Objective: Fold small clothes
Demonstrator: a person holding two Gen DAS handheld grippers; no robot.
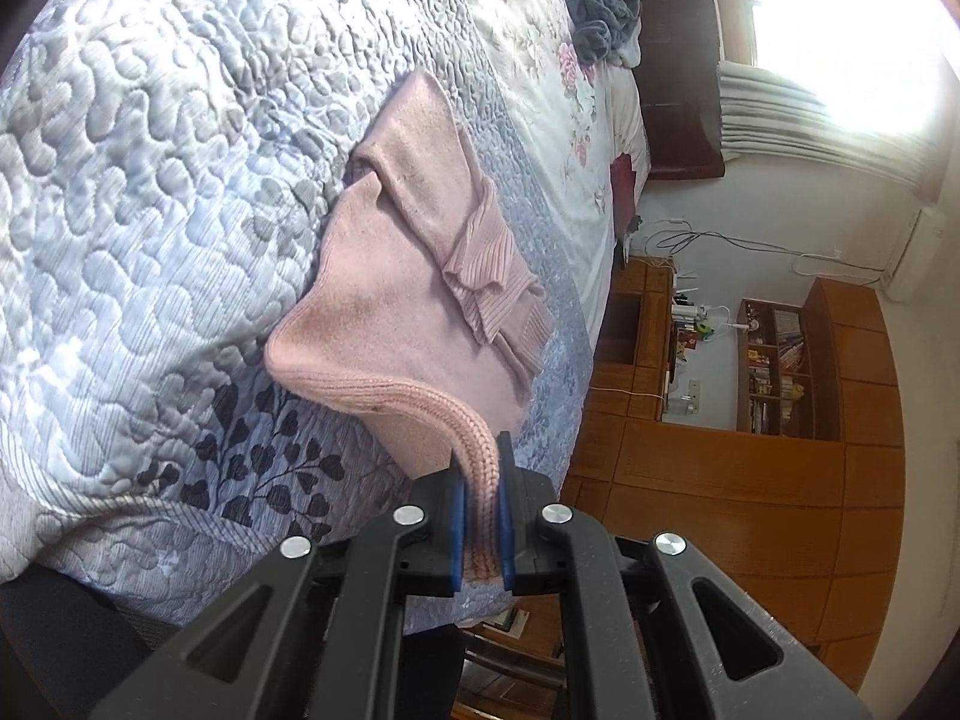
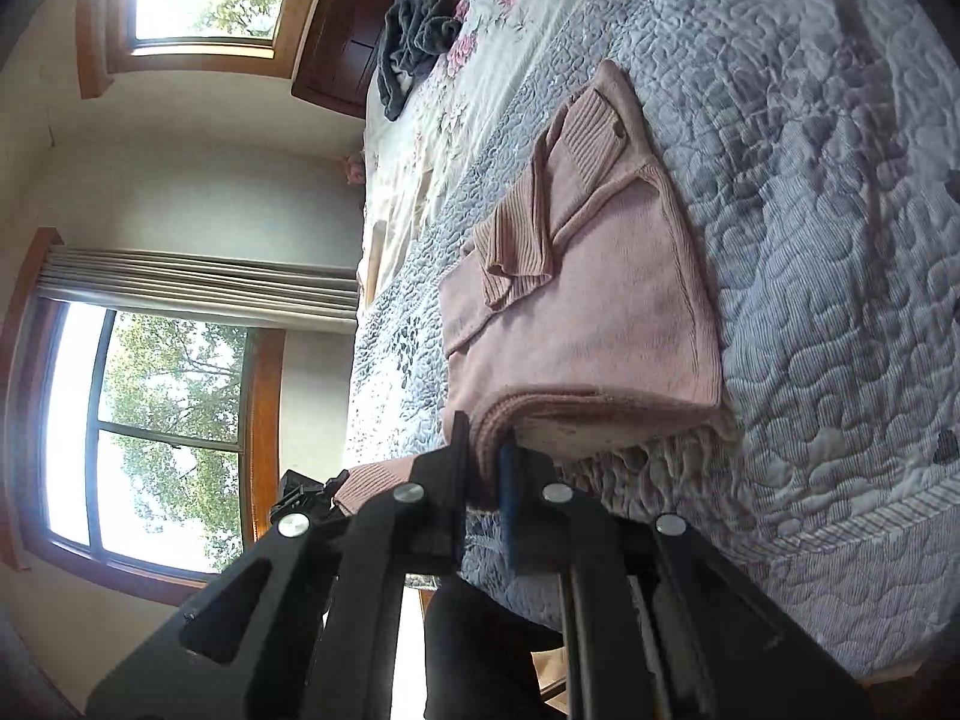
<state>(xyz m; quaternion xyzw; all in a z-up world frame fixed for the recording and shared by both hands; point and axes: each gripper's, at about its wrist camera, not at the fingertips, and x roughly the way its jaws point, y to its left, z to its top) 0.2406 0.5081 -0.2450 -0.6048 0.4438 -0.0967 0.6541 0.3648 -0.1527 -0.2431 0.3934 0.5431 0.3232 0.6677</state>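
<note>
Both your tongs are clamped on the pink sweater's point(image 1: 390, 324) ribbed hem. Left tongs point(image 1: 480, 516) and right tongs point(image 2: 483, 498) each pinch one corner. Its sleeves lie folded on the quilted bedspread point(image 1: 150, 210).

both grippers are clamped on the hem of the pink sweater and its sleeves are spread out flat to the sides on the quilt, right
Not quite. Both the left gripper and right gripper grip the pink sweater hem, but the sleeves are folded in across its body, as the right wrist view shows.

The pink sweater point(image 1: 390, 324) is soft matt knit with ribbed cuffs and hem. The quilt point(image 1: 150, 210) on the bed is stitched, puffy cloth. Each hand-held gripper point(image 1: 480, 516) is matt black plastic with shiny metal rivets and blue pads. The cabinets point(image 1: 720, 480) are glossy wood.
</note>
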